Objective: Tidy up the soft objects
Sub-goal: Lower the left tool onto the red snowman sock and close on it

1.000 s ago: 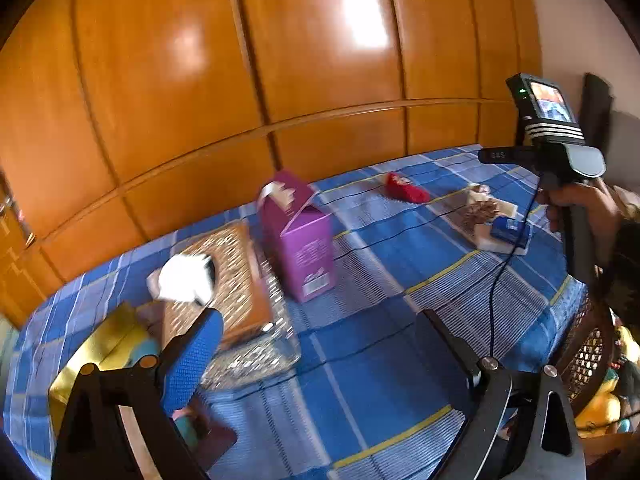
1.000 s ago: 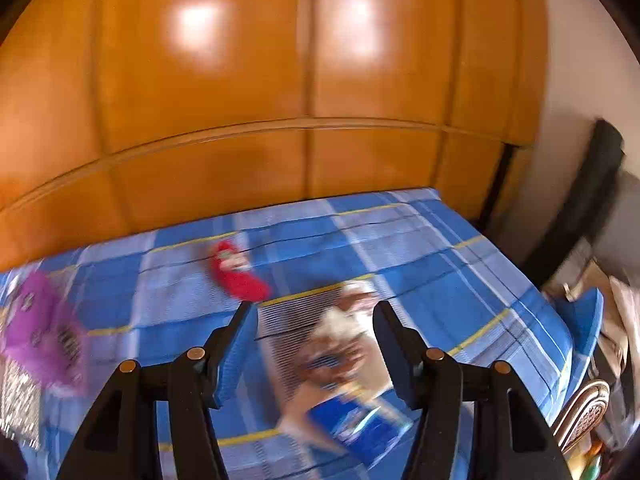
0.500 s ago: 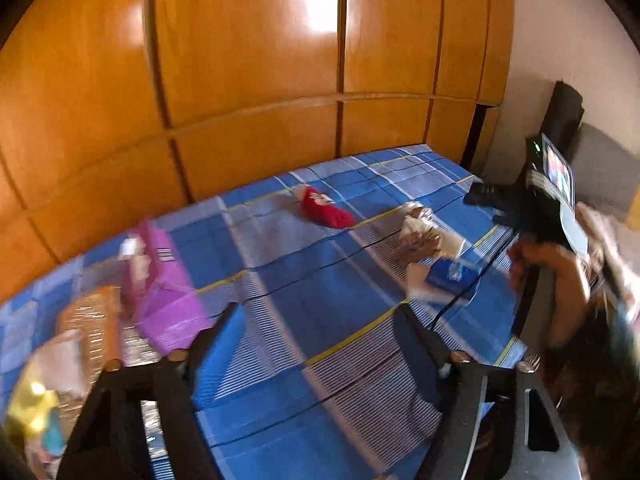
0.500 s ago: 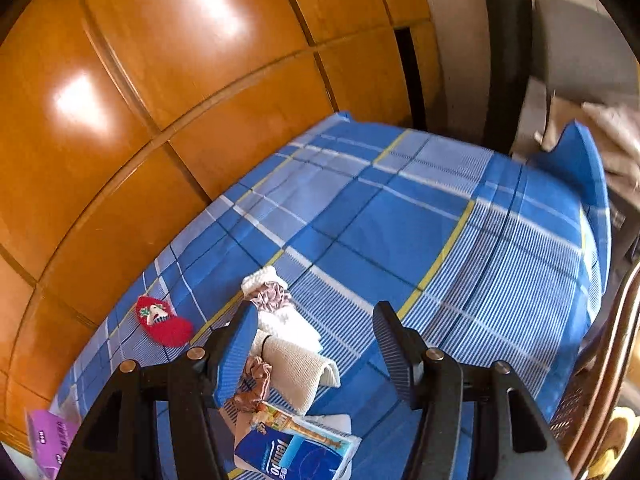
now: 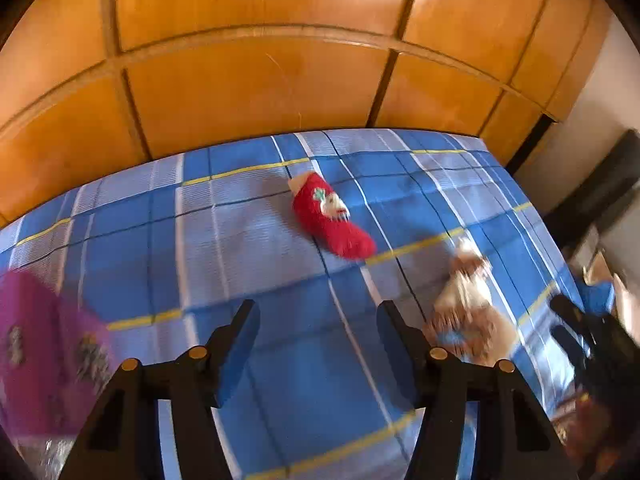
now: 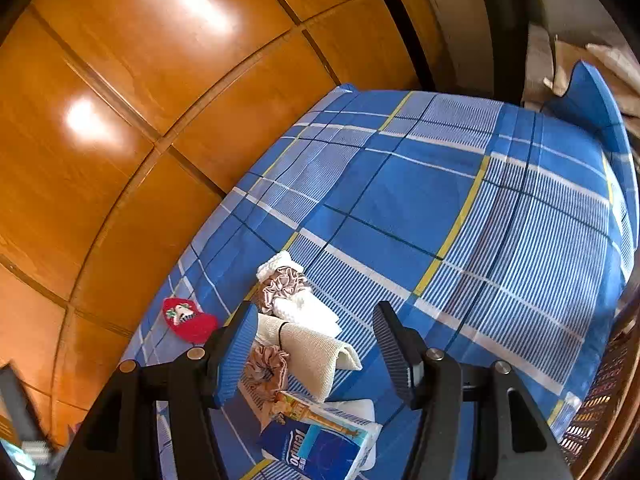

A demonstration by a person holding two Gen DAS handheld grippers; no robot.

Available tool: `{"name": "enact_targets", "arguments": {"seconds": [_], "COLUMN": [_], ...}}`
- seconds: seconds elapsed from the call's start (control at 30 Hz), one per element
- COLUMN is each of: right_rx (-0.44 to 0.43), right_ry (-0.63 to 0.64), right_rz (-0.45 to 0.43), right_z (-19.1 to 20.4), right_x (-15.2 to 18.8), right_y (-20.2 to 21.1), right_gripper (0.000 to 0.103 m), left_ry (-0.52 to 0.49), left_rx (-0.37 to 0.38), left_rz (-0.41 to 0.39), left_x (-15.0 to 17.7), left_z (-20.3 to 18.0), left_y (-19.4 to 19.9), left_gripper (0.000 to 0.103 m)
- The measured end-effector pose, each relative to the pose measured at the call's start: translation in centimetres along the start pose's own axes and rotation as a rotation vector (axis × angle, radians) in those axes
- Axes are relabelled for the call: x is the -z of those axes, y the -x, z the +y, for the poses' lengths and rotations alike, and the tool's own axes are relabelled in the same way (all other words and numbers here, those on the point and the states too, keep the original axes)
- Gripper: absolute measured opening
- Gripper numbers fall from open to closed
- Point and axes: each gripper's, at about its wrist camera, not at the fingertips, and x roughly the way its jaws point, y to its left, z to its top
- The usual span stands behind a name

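Blue-padded left claw (image 5: 318, 334) hanging over checked blue bedspread (image 5: 248, 240), jaws just narrowing, standing apart with nothing between. Red Christmas stocking (image 5: 330, 216) lying beyond its tips, near wooden wall panelling (image 5: 256, 84). Purple box (image 5: 44, 364) blurring at left edge. Right claw (image 6: 314, 338) gaping over pile: folded cream cloth (image 6: 316, 350), brown scrunchies (image 6: 280, 284), white towel (image 6: 306, 308), blue tissue pack (image 6: 320, 446) nearest camera.

Glossy orange wooden wall panels (image 5: 256, 92)
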Motion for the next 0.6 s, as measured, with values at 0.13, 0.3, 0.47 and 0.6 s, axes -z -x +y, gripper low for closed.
{"name": "enact_targets", "arguments": {"seconds": [0.13,0.3,0.47,0.6], "right_rx": [-0.031,-0.064,-0.083,-0.098], "right_ry": [-0.028,-0.045,-0.044,-0.063], "right_rz": [0.013,0.035,0.052,0.055], "right_z": [-0.5,-0.7,-0.7,-1.1], "right_x": [-0.1,-0.1,0.0,0.0], "right_y": [-0.2,-0.5,-0.7,-0.8], "right_gripper": [0.061,0.061,0.061,0.061], "left_ry": [0.019,0.027,0.010,0.014], "left_rx": [-0.009,-0.040,-0.087,-0.109], "left_rz": [0.002,0.010,0.018,0.049], "left_x": [-2.6,-5.8,-7.2,-7.5], "left_z": [-0.4,-0.9,-1.3,-1.1], "left_y": [-2.9,-7.6,-11.3,-14.0], "left_gripper": [0.060,0.062,0.073,0.073]}}
